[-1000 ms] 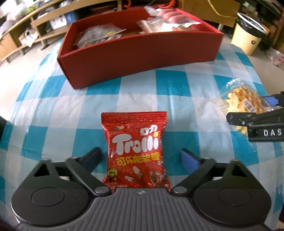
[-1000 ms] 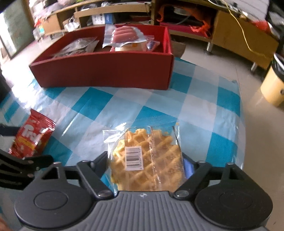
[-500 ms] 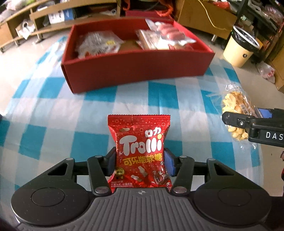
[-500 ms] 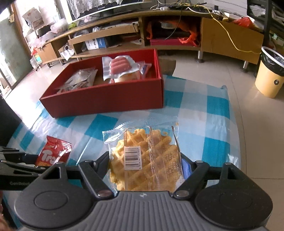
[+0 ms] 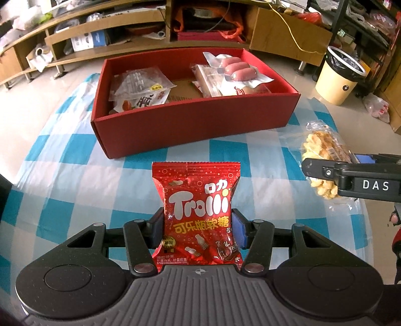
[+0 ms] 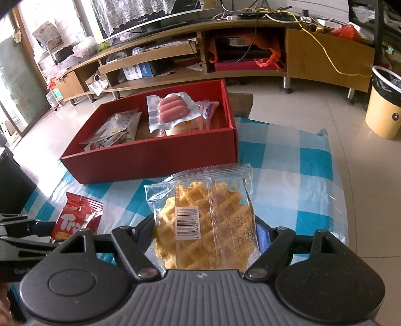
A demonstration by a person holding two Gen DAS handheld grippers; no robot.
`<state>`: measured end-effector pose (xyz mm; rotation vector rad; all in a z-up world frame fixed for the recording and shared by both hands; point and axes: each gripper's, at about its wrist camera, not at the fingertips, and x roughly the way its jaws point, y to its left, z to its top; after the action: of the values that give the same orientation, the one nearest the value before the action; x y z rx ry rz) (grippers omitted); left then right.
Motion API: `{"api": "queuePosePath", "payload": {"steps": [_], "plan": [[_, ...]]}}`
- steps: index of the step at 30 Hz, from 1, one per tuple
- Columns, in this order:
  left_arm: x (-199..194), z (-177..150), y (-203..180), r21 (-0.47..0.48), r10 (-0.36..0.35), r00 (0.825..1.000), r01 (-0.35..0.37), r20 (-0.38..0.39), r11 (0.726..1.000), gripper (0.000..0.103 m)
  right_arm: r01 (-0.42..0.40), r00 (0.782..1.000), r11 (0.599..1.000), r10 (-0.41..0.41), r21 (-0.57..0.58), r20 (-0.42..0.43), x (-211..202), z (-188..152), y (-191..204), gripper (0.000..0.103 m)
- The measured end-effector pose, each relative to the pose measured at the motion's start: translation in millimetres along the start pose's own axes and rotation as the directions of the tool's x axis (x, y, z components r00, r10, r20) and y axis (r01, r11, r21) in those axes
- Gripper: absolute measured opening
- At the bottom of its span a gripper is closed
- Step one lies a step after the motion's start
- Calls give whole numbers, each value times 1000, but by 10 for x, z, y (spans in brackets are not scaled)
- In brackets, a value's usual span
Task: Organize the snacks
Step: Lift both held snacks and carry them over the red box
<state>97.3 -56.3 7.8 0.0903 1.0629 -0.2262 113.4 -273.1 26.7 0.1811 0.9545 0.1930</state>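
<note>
Sausage pack (image 5: 236,69) in box (image 5: 195,125), tablecloth (image 5: 75,180) beneath

Bright daylight, sharp focus (fisheye-bent edges)

Pale glossy floor tiles (image 6: 313,105), daylight reflecting off them. Long low wooden TV cabinet (image 6: 250,27) along far wall, open shelves cluttered with boxes, bags, cables. Yellow cable (image 6: 328,57) trailing over closed cabinet door. Lace cloth (image 6: 140,10) draped over screen on top. Cream bin with black liner (image 6: 383,105) at right. Frosted glass door (image 6: 17,82) at left, bright. Blue-and-white checked cloth (image 6: 295,170) over desk.
</note>
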Motion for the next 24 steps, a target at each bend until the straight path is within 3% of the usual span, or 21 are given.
{"api": "queuePosePath", "payload": {"steps": [13,24], "plan": [[-58,123,21,-7,17,999,-16,46,1000,61,-28,999,1000,29,-9,41,19,194,99,76],[-87,554,118,-45,47,991,-41,129,998,61,-64,991,998,61,25,119,76,582,141,76]]}}
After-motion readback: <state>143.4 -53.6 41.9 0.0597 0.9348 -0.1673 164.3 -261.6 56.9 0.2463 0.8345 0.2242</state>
